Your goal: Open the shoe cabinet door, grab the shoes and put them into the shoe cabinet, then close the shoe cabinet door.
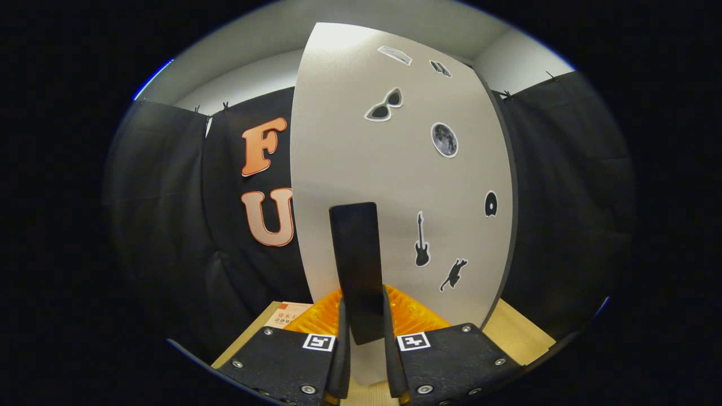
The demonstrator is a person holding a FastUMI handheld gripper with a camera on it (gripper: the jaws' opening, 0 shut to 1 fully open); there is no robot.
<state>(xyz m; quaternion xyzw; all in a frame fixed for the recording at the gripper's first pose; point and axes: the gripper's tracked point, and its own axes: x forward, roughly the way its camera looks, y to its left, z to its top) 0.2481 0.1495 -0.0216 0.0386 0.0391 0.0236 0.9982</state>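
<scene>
Light falls from above, leaving a bright glare on the upper part of the pale grey, sticker-dotted cabinet door (pixel 395 186), which dims downward. Fisheye distortion bows its straight edges, and the black cloth wall (pixel 564 197) sinks into shadow.

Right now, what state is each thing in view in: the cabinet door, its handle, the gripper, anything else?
Cabinet door: upright, close ahead of the gripper; whether open or closed cannot be told.
Door handle: dark vertical bar, between the fingers.
Gripper: fingers closed on the door handle, one on each side.
Stickers: stuck flat on the door.
Book: lying flat on the wooden table, partly hidden.
</scene>
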